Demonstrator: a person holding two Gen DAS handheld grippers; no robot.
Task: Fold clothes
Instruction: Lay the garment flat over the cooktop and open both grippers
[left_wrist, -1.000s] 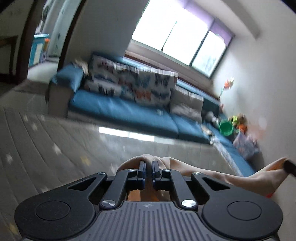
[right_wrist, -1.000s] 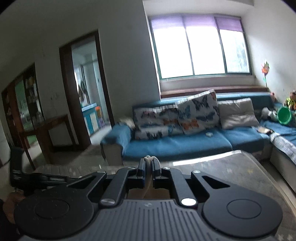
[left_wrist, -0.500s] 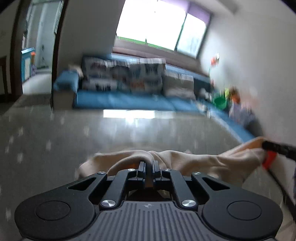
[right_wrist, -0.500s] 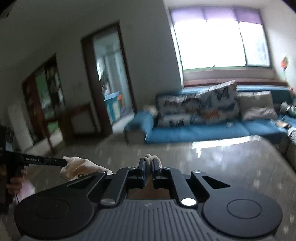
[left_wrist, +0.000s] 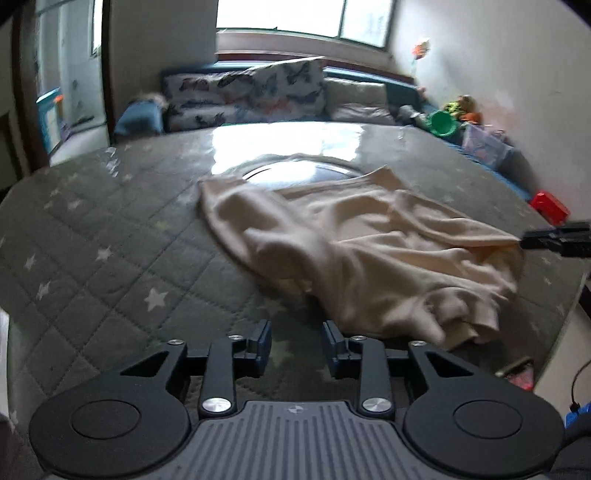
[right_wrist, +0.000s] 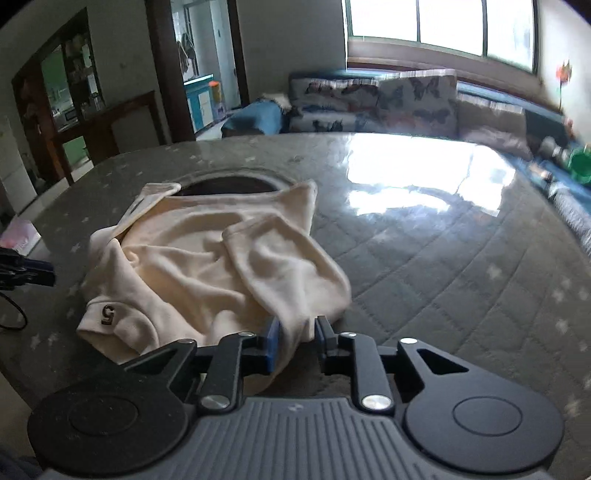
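Observation:
A cream sweatshirt (left_wrist: 369, 251) lies crumpled on the grey quilted table (left_wrist: 110, 258); in the right wrist view the sweatshirt (right_wrist: 207, 266) shows a small "5" patch on a cuff. My left gripper (left_wrist: 296, 345) is open and empty, just left of the cloth's near edge. My right gripper (right_wrist: 297, 341) is open, with a fold of the sweatshirt lying between its jaws. The right gripper's tip (left_wrist: 557, 240) shows at the cloth's right edge in the left wrist view.
A dark round inset (right_wrist: 229, 184) sits in the table under the cloth's far edge. A blue sofa with butterfly cushions (left_wrist: 258, 92) stands behind the table. Toys and a green bucket (left_wrist: 443, 123) are at the right wall. A red block (left_wrist: 550, 206) lies beyond the table's right edge.
Both grippers were shut on the sweatshirt and held it up; they came down to the table and opened, and the cloth now lies spread on the table.

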